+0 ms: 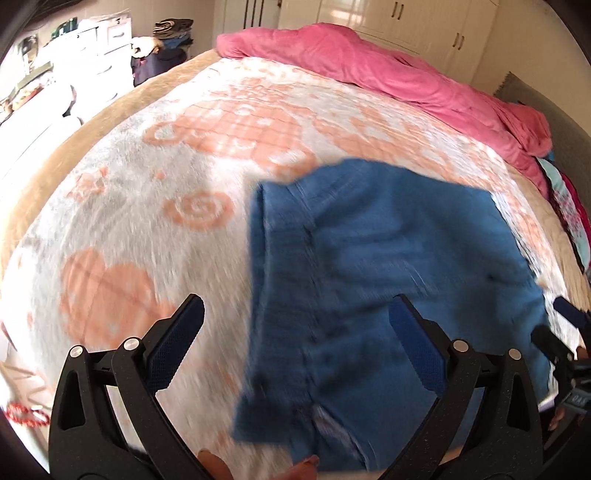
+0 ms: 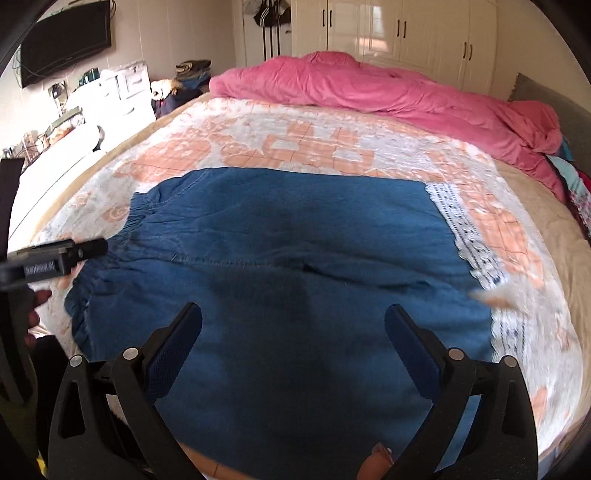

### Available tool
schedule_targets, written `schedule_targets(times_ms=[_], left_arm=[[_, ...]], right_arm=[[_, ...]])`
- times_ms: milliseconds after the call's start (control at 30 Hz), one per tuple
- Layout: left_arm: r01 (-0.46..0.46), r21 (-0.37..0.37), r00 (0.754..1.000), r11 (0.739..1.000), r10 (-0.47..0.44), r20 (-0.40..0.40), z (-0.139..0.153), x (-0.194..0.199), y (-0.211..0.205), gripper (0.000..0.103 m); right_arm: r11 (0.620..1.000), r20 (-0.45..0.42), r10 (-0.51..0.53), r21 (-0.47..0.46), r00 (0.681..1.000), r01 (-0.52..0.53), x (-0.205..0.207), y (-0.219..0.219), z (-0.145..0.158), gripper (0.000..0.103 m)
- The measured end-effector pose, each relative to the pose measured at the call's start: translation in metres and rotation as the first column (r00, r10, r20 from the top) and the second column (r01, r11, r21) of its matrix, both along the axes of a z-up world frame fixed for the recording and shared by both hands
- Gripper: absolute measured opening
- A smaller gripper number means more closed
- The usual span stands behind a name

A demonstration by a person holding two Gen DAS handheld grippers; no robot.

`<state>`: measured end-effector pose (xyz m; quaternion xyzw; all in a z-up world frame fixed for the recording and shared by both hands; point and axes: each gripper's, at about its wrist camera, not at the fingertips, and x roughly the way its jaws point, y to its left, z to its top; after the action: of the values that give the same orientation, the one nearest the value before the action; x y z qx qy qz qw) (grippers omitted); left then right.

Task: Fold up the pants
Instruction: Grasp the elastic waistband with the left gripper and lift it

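Blue pants lie spread flat on the patterned bedspread, with the elastic waistband at the left and white lace cuffs at the right. My right gripper hovers open over the near part of the pants, nothing between its fingers. My left gripper is also open, above the waistband edge of the pants, and that view is blurred. The left gripper's tip shows beside the waistband in the right wrist view. The right gripper appears at the far right edge of the left wrist view.
A bunched pink duvet lies along the far side of the bed. White wardrobes stand behind it, and a grey headboard is at the right. A white dresser, a clothes pile and a wall TV are at the left.
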<state>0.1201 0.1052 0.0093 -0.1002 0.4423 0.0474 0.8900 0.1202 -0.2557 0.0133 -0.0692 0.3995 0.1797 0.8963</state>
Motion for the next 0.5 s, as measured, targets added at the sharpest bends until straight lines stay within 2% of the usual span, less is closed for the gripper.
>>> schedule_targets(times_ms=[200, 333, 433, 500], left_arm=[[0.011, 0.023, 0.999, 1.000, -0.010, -0.041, -0.001, 0.054, 0.012, 0.094], [0.022, 0.049, 0.998, 0.999, -0.019, -0.067, -0.005, 0.089, 0.018, 0.094], [0.011, 0.041, 1.000, 0.999, -0.010, -0.015, -0.010, 0.102, 0.030, 0.094], [0.012, 0.021, 1.000, 1.000, -0.011, -0.019, -0.017, 0.108, 0.034, 0.094]], right_arm=[[0.998, -0.025, 0.039, -0.058, 0.999, -0.040, 0.038, 0.014, -0.003, 0.099], [0.991, -0.002, 0.085, -0.101, 0.996, -0.085, 0.061, 0.031, 0.002, 0.099], [0.983, 0.000, 0.143, -0.117, 0.990, -0.142, 0.081, 0.047, 0.004, 0.099], [0.976, 0.001, 0.168, -0.137, 0.986, -0.166, 0.095, 0.058, 0.002, 0.099]])
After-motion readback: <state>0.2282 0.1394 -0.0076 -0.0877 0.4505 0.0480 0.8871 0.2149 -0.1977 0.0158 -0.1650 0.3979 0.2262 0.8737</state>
